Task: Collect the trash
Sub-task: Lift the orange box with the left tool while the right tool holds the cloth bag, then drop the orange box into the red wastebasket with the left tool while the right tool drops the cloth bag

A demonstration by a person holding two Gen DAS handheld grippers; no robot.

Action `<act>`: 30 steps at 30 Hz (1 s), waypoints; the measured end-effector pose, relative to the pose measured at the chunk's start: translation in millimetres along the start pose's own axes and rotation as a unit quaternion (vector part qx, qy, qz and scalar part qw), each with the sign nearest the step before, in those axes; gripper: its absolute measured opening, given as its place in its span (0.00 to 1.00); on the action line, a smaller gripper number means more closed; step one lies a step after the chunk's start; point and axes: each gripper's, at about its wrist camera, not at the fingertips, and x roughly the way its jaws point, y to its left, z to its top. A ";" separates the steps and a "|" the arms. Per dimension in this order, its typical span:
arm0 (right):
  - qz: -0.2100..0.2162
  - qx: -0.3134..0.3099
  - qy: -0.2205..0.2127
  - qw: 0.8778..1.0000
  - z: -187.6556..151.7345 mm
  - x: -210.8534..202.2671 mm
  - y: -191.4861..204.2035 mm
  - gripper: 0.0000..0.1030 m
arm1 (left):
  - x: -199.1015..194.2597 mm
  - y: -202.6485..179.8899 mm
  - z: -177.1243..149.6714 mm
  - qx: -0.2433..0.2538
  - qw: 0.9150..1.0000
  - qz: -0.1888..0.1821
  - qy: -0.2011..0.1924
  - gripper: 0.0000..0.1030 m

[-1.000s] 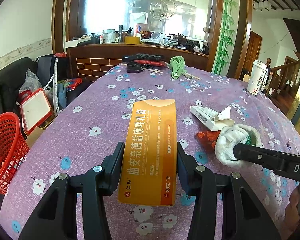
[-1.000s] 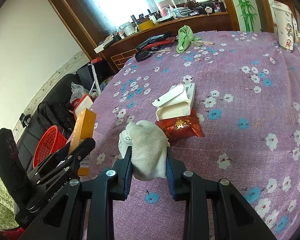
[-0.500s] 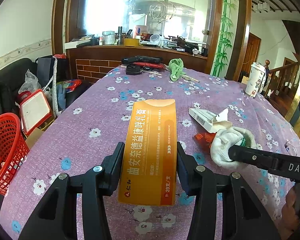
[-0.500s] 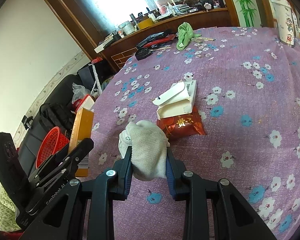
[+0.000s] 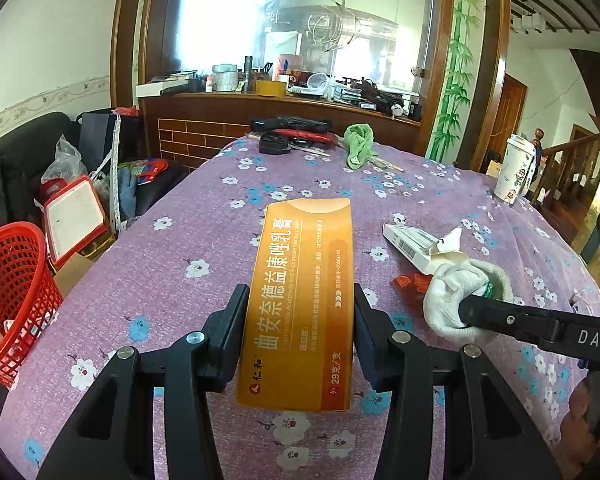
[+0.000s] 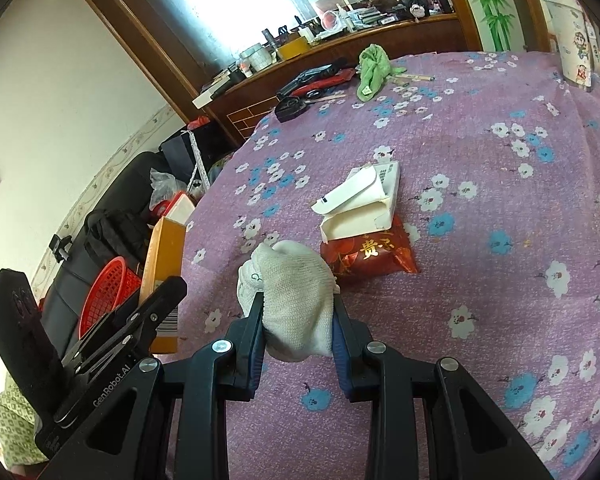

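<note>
the left claw (image 5: 300, 328) holds a long box (image 5: 300, 304) above the bench (image 5: 188, 236); to its right the right claw (image 6: 298, 320) holds a sock (image 6: 296, 292). just beyond the sock a packet (image 6: 370, 250) lies on the bench, with an open carton (image 6: 360, 204) partly on it. a cloth (image 5: 358, 150) lies at the far edge, a cup (image 5: 516, 170) at the far right. a basket (image 5: 14, 292) stands off the bench's left side.

Both views are lit by daylight from the large window (image 5: 220, 28), which is blown out to white glare. The worktop (image 5: 204, 232) is evenly and softly lit, with faint shadows. Straight lines are bowed by fisheye distortion, and corners are vignetted black. Focus is sharp throughout.
</note>
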 end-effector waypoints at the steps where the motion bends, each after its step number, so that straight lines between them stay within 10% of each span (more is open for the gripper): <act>1: -0.005 0.001 -0.003 1.000 0.4 -0.7 -1.0 0.31 | 0.4 -0.9 0.0 0.001 1.000 -0.001 0.001 0.46; 30: -0.004 -0.003 -0.005 1.000 -19.1 -22.9 90.2 0.31 | -67.1 78.0 -1.3 -0.031 0.999 -0.039 0.018 0.46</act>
